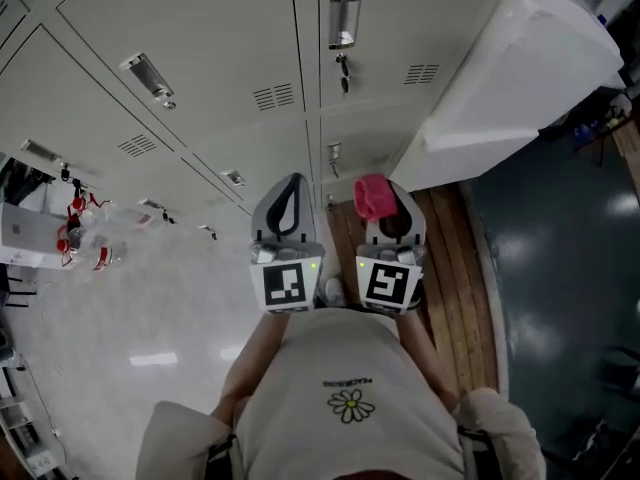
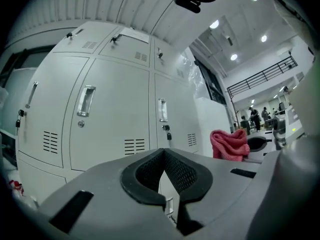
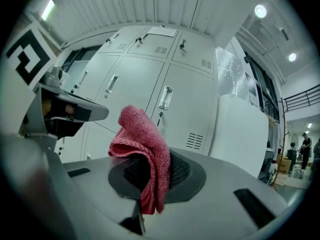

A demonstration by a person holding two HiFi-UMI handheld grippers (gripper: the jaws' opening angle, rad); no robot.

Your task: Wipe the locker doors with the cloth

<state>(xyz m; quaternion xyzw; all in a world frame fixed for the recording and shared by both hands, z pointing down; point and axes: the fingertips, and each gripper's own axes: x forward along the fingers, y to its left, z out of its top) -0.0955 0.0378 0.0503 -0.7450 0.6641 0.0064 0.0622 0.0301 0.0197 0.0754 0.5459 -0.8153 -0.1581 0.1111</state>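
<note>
The pink-red terry cloth [image 3: 144, 146] sits pinched between the two dark pads of the right tongs [image 3: 154, 178], which are closed on its middle; a folded bunch stands up past the tips and a short tail hangs below the pads. The left tongs [image 2: 164, 156] hold nothing: their ribbed pads meet at the tips, leaving only a narrow slit behind them. In the head view both tongs are held side by side, just apart from each other and close in front of the person's chest, with the left marker cube [image 1: 288, 285] and the right marker cube [image 1: 390, 282] facing the camera and both noses pointed at the locker doors [image 1: 200, 58], short of them and not touching. The person's light shirt [image 1: 350, 368] carries a daisy print. The doors are pale grey metal with louvred vents, recessed chrome handles [image 1: 343, 20] and small locks hanging beneath them. To the right of the lockers stands a tall white unit [image 1: 510, 78], partly wrapped in clear film. Below the tongs is a strip of wooden boards [image 1: 455, 268], with a glossy pale floor [image 1: 150, 318] on the left and a dark floor [image 1: 560, 258] on the right. The left gripper view shows a high hall with ceiling lights [image 2: 233, 57] and distant people [image 2: 255, 116]
</note>
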